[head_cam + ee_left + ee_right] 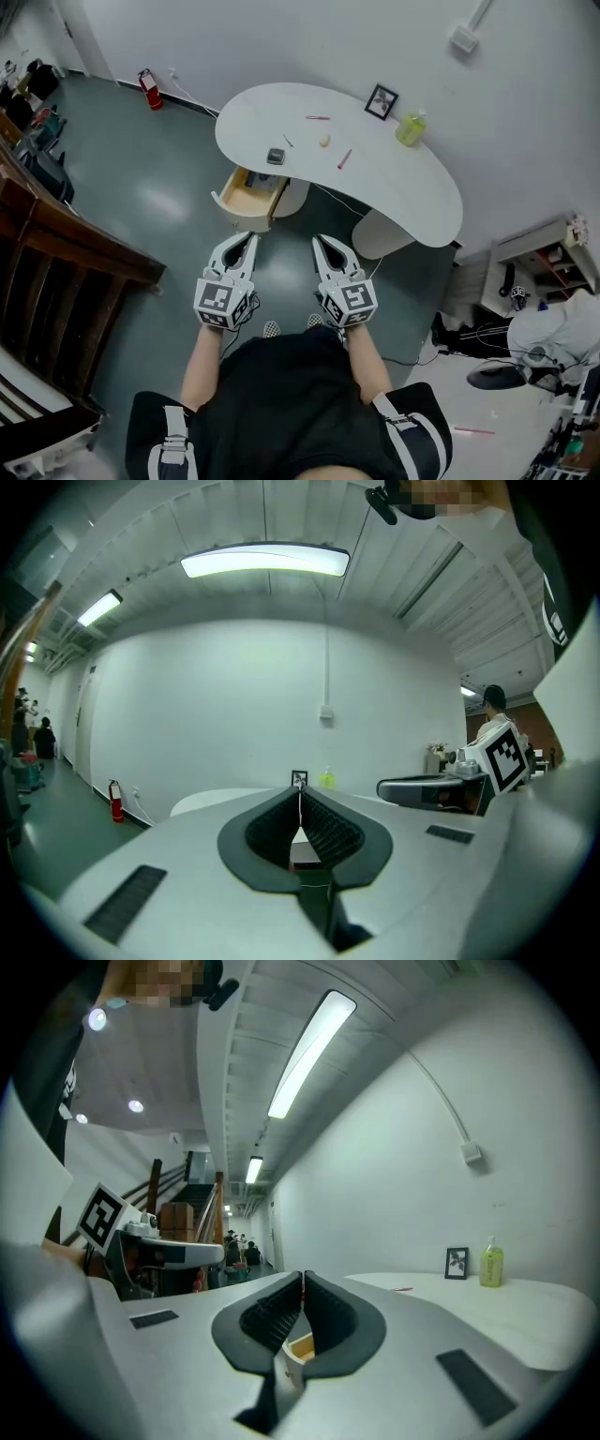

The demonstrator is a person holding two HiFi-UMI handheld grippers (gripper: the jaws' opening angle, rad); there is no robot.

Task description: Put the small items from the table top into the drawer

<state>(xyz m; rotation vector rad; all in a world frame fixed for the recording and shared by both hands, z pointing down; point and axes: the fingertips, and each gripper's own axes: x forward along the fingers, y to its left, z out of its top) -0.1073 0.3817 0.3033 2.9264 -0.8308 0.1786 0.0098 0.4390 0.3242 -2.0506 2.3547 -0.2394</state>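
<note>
Both grippers hang well short of the bench (412,192); no item is taken yet. The left gripper (244,240) has its jaws together with nothing in them, and the right gripper (325,244) is the same, closed and empty. The drawer (246,197) stands pulled open under the bench's left end and looks empty. All the small items are on top. A dark box (275,157) sits at the near edge just above the drawer, with a thin stick (288,141) and a white lump (324,140) just behind it. A red pen (344,159) lies by the near edge mid-bench, and a second pen (317,117) lies toward the far edge. A frame (381,101) and a bottle (410,129) stand along the far edge, probably not drawer items. Everything looks light and stiff. The pens are thin and smooth and likely to roll, so pinch across the barrel at mid-length. Take the box across its short sides. The lump is too small to judge, so grip it gently.
</note>
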